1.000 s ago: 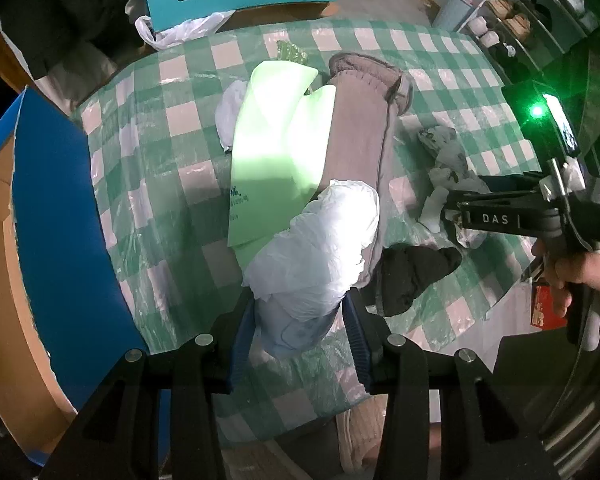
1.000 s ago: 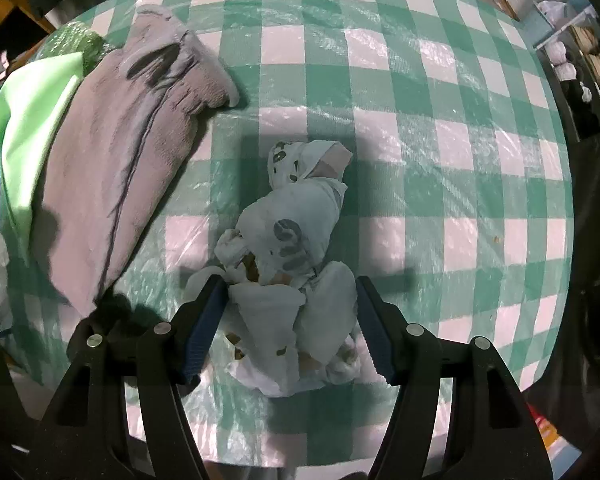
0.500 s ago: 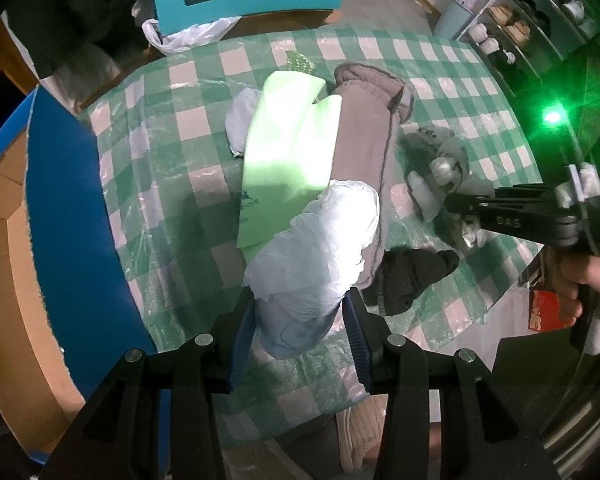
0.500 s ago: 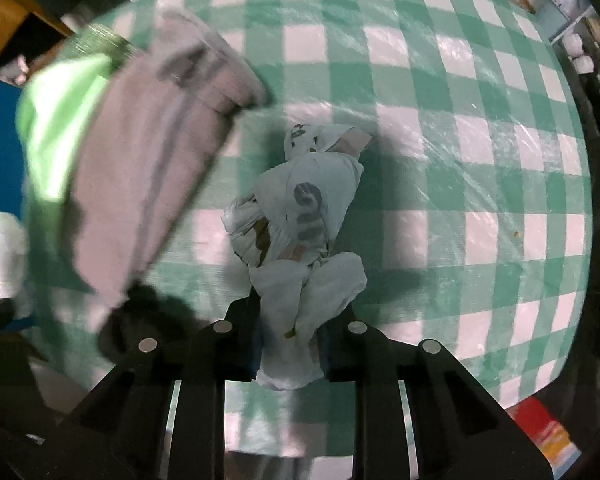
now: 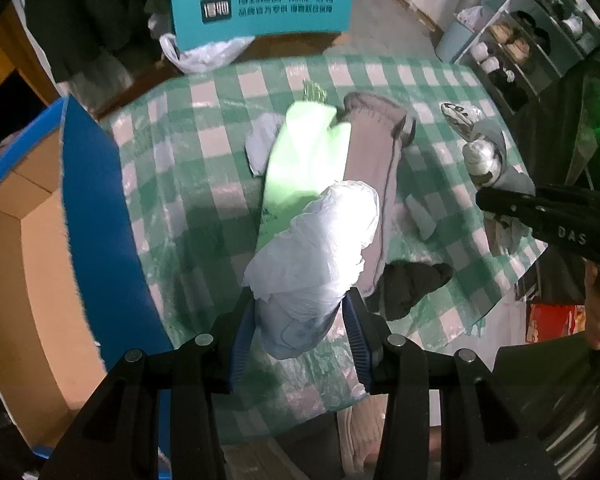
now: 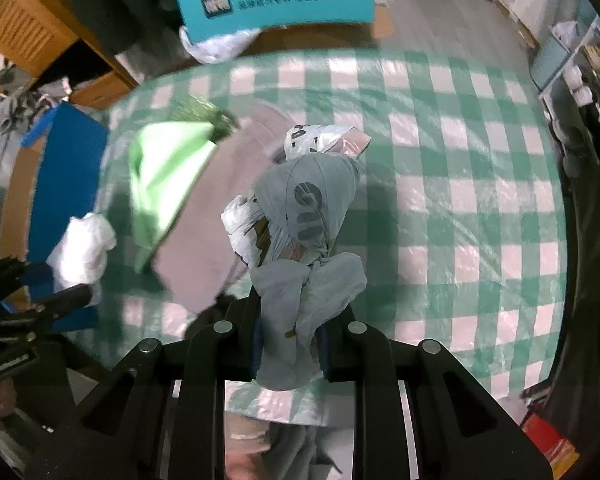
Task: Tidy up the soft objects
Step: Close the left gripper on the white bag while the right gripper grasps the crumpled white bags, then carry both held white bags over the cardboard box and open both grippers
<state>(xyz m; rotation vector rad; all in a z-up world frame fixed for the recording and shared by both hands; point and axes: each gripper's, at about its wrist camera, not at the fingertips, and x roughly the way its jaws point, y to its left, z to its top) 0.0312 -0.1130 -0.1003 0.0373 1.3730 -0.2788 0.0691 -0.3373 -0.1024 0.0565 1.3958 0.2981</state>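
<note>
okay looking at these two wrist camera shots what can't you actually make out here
- Inside of the cardboard box: left wrist view, cut off by the frame edge.
- Contents of the white bag: left wrist view, opaque plastic hides them.
- Underside of the printed bundle: right wrist view, hidden by its own folds and the right gripper.
- Green sheet and grey garment: right wrist view, motion-blurred.
- Shelf items: left wrist view, too small.

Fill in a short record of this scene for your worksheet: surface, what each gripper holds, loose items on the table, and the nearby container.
surface: table with green-and-white checked cloth
left gripper: shut on white plastic bag bundle
right gripper: shut on knotted printed bag bundle
loose items: grey sweatpants, bright green bag, black sock
container: open cardboard box with blue flap, beside the table
</note>
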